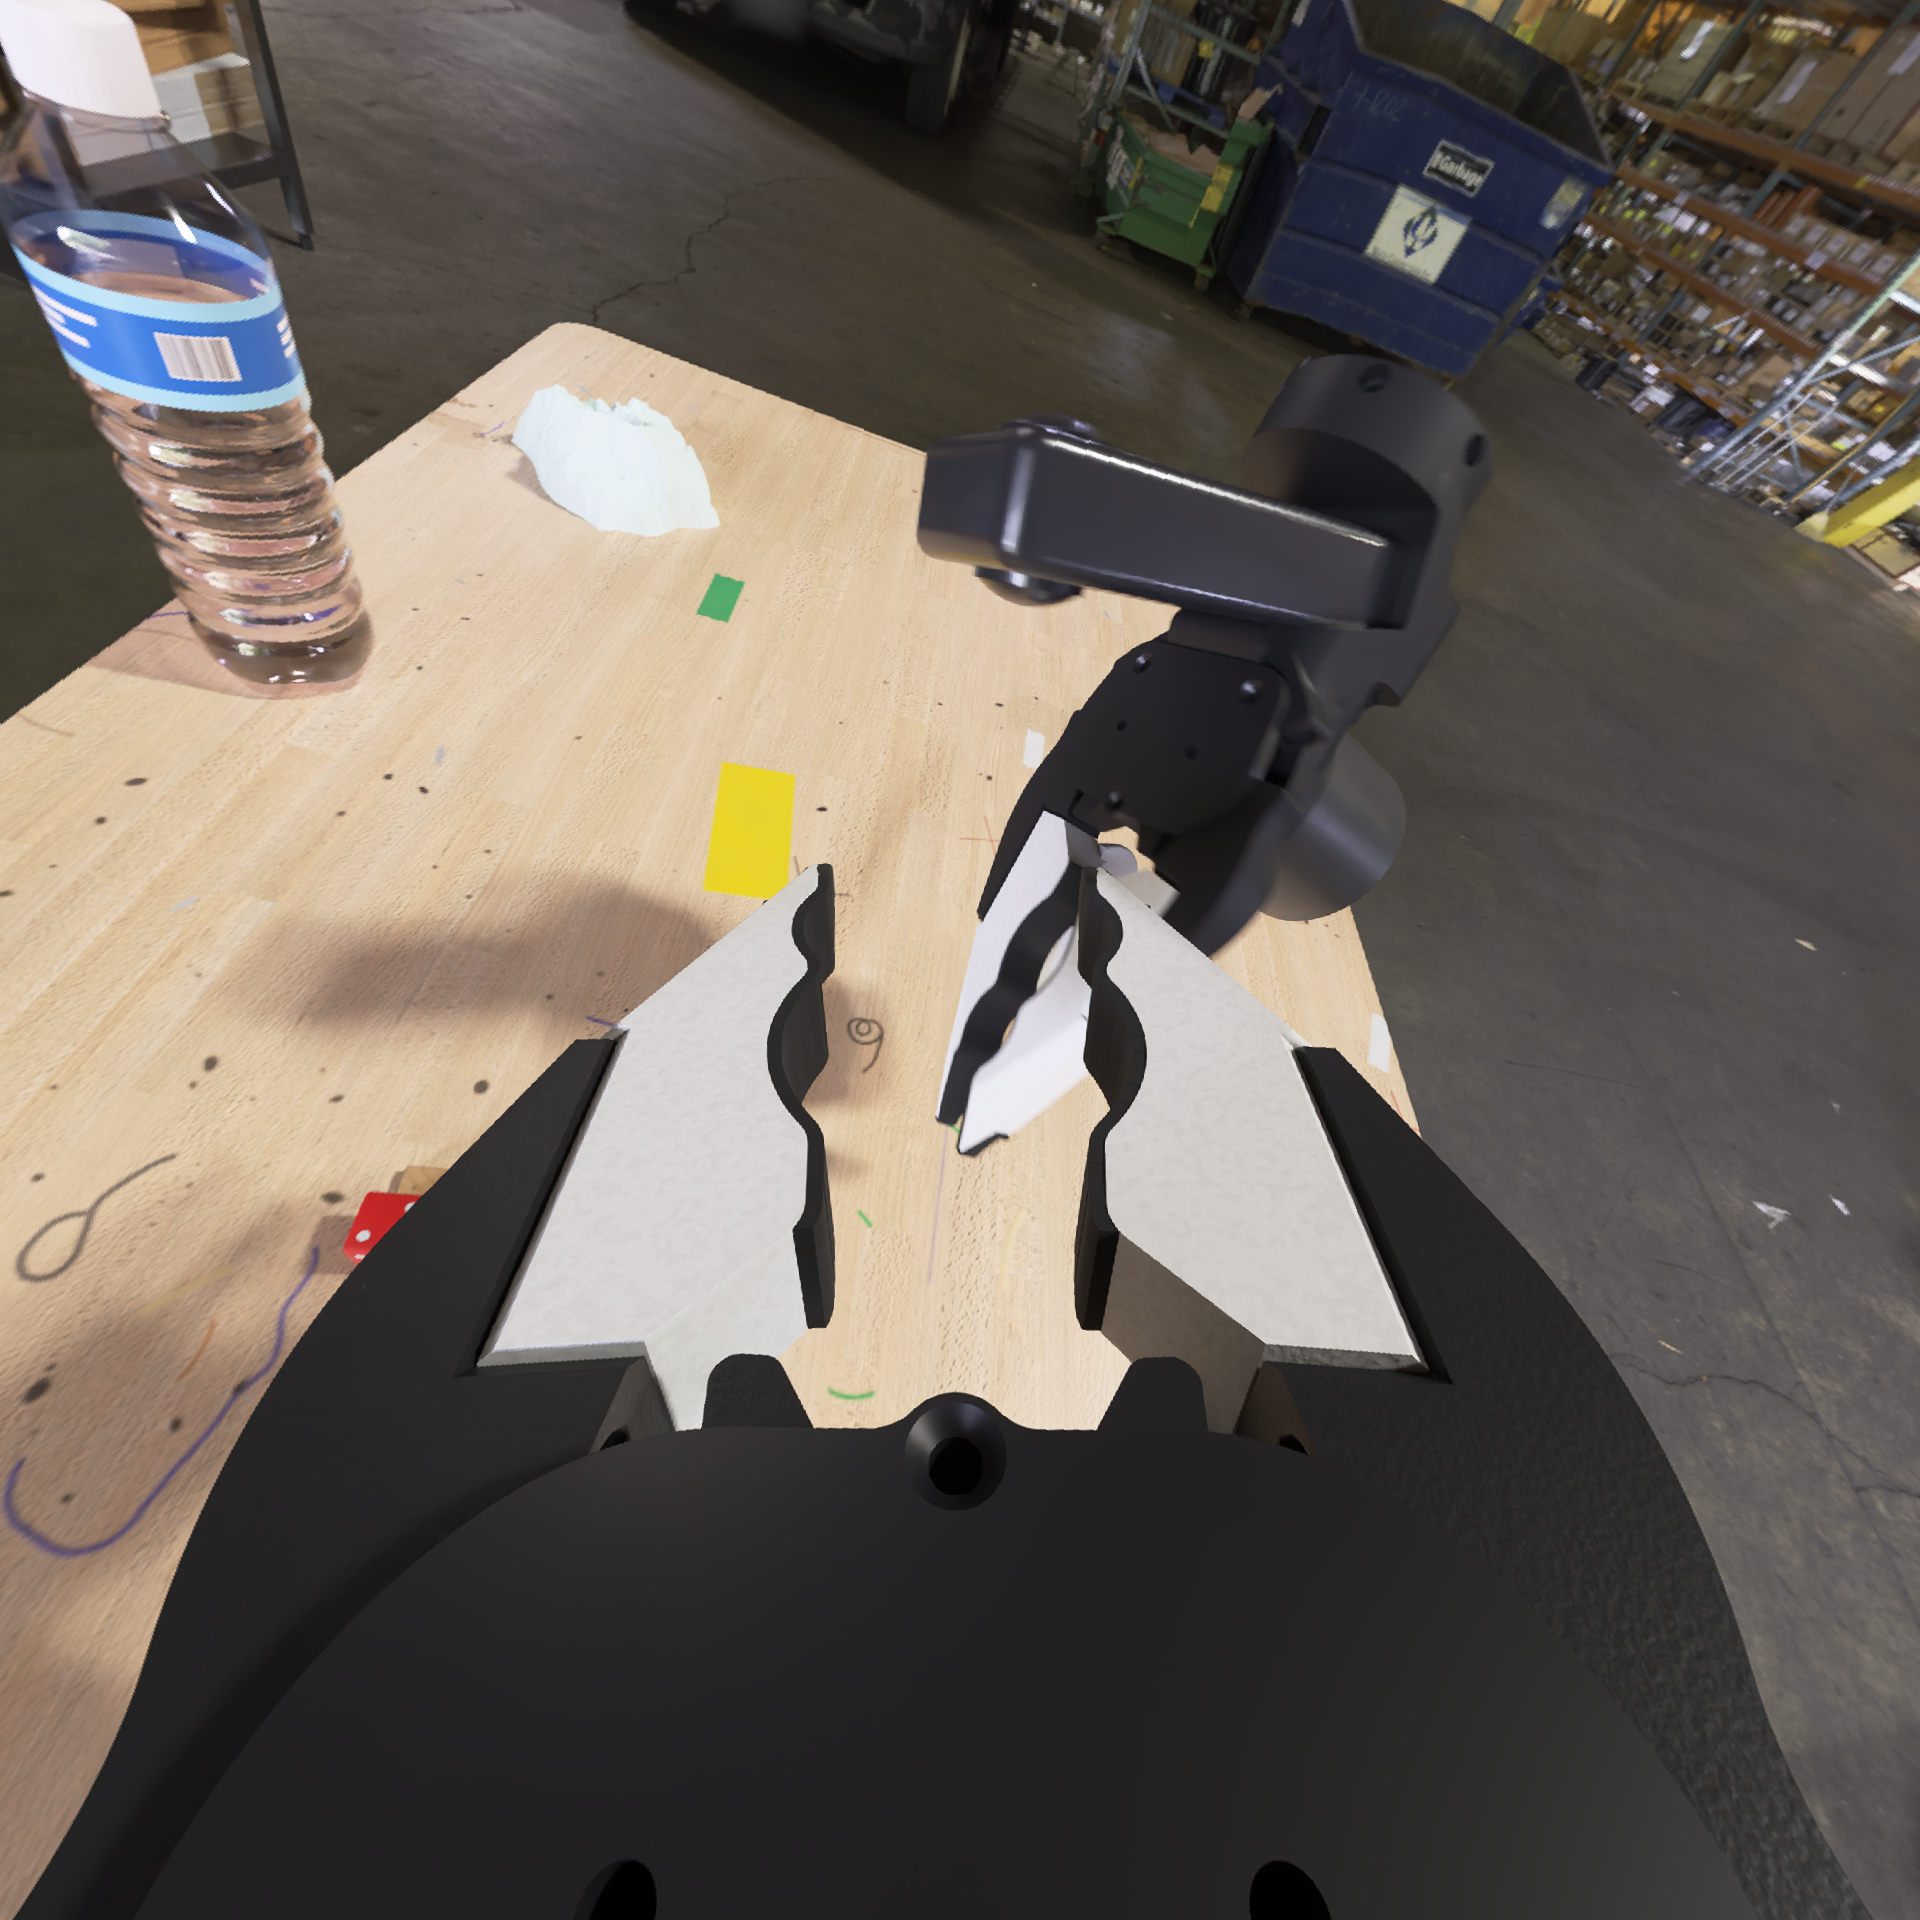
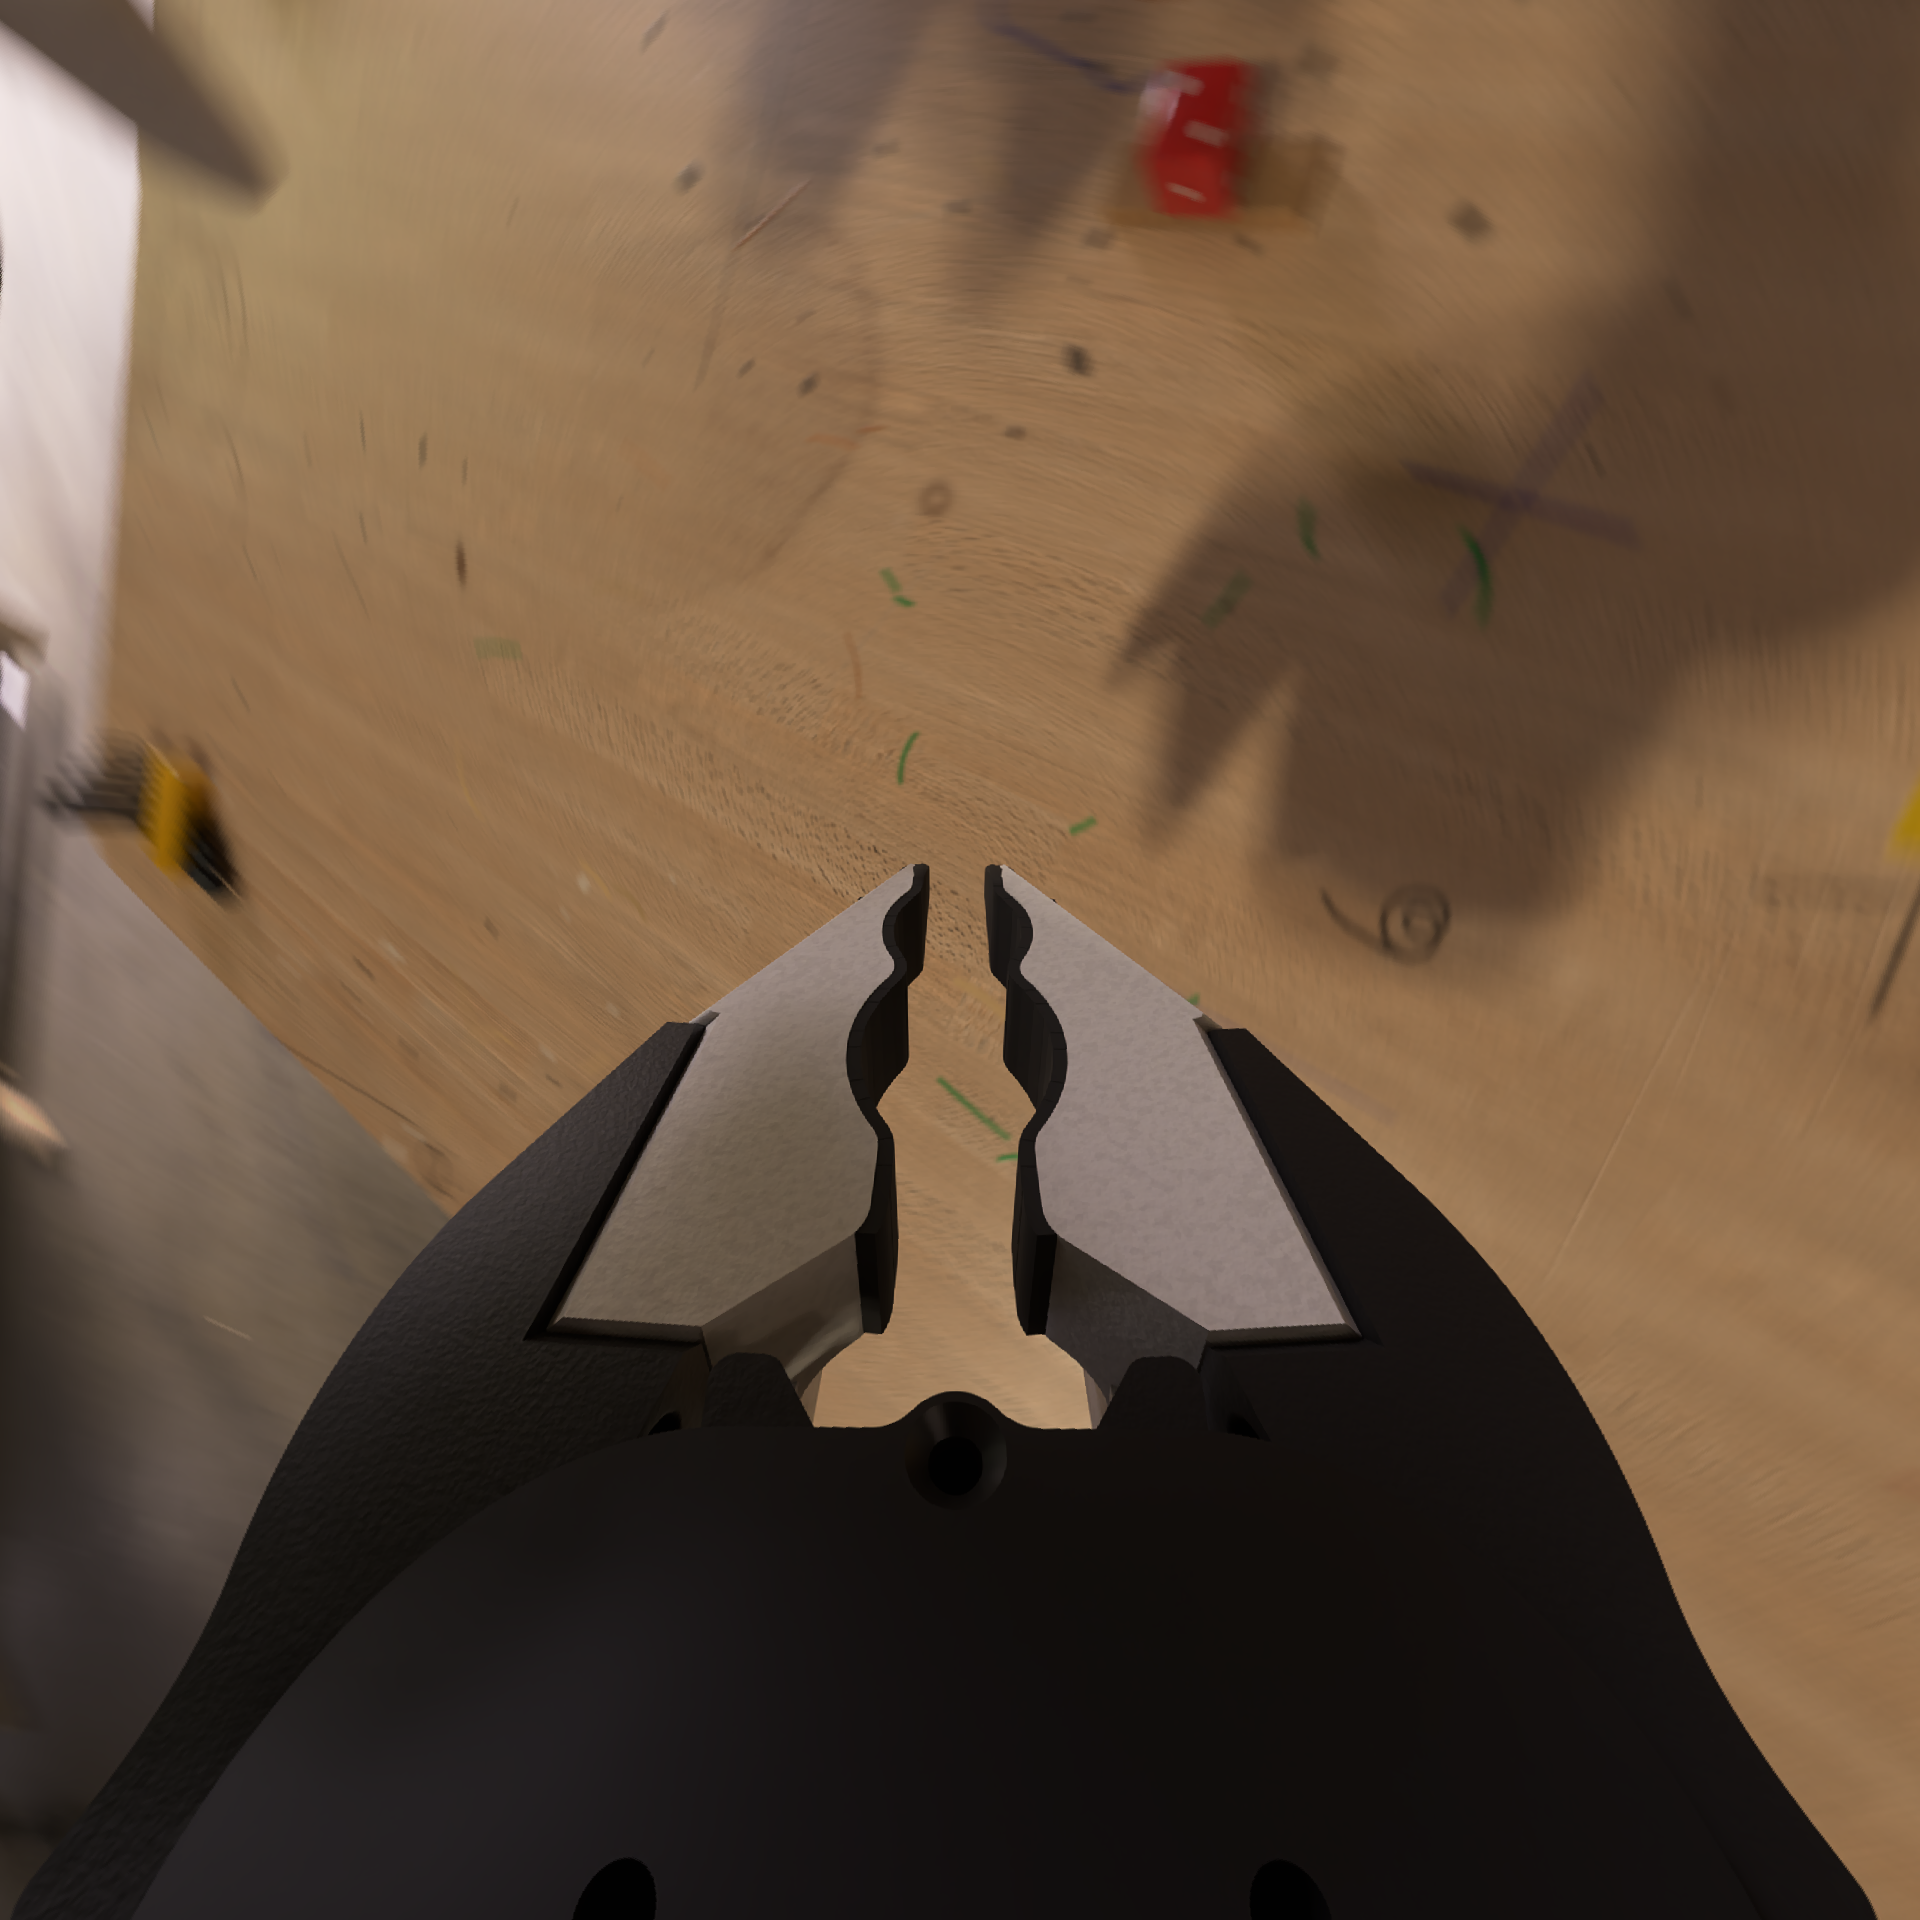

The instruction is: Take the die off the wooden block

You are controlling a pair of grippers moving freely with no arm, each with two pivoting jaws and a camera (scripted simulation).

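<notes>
The red die [image 2: 1190,135] sits on a small wooden block [image 2: 1294,177] at the top of the blurred right wrist view, far ahead of my right gripper [image 2: 956,878]. That gripper's jaws are nearly together with only a narrow gap, and hold nothing. In the left wrist view the die [image 1: 372,1226] and block [image 1: 418,1179] peek out at the left, mostly hidden by my left gripper's body. My left gripper [image 1: 956,883] is open and empty above the table. The right gripper [image 1: 961,1127] points down just right of its fingertips.
A water bottle [image 1: 197,416] stands at the table's far left corner. A white crumpled lump [image 1: 618,468] lies at the far edge. Green [image 1: 720,598] and yellow [image 1: 748,829] tape patches mark the wooden table [image 1: 468,790]. A blurred yellow-and-black object [image 2: 182,821] lies near the table edge.
</notes>
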